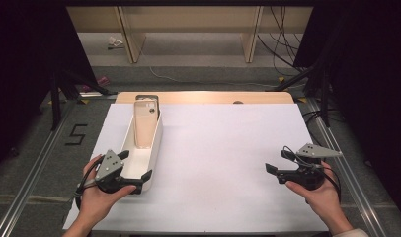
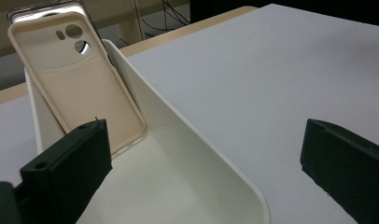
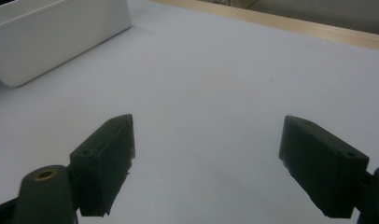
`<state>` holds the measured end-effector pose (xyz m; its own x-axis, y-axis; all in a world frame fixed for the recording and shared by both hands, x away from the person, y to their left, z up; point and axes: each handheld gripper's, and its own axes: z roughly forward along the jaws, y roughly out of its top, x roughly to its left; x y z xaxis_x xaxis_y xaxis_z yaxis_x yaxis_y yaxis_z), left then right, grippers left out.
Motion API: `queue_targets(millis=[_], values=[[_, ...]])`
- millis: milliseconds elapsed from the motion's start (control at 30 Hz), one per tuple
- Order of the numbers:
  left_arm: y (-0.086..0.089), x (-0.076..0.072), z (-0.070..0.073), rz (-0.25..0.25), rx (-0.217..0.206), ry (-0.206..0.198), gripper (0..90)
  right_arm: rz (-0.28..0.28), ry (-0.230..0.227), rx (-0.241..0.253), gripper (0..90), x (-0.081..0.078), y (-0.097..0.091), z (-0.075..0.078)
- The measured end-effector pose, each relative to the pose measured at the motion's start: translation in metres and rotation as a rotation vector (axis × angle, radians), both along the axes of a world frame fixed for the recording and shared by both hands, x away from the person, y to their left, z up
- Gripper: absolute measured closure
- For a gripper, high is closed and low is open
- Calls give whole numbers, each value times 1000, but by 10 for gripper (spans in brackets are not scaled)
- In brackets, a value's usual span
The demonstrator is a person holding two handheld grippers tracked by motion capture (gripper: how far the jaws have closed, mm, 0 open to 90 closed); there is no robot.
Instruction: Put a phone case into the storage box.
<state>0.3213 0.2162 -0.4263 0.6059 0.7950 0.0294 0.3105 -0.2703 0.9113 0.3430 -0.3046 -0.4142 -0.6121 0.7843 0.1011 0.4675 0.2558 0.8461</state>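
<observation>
A long white tray (image 1: 156,140) lies on the left of the white table top. A cream phone case (image 1: 145,123) leans upright against its far end, inner side toward me, with camera holes near the top (image 2: 75,37). A dark-rimmed shiny slab (image 1: 147,97) stands right behind the case. My left gripper (image 1: 136,166) is open at the tray's near end; in the left gripper view (image 2: 206,140) one jaw sits over the tray's inside and the other over the table, with the tray's wall (image 2: 201,154) between them. My right gripper (image 1: 274,173) is open over bare table (image 3: 208,130), holding nothing.
The white sheet (image 1: 218,158) covers most of the wooden table (image 1: 267,97). In the right gripper view the tray (image 3: 52,42) lies far off at upper left. Metal rails (image 1: 337,163) and cables run along the floor beside the table.
</observation>
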Motion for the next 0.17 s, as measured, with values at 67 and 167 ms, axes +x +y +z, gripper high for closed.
queue_targets(millis=[67, 167], values=[[-1, 0, 0, -1, 1, 1, 15, 1, 0, 1, 193, 0, 0, 0], [-1, 0, 0, -1, 2, 0, 16, 0, -1, 2, 193, 0, -1, 0]])
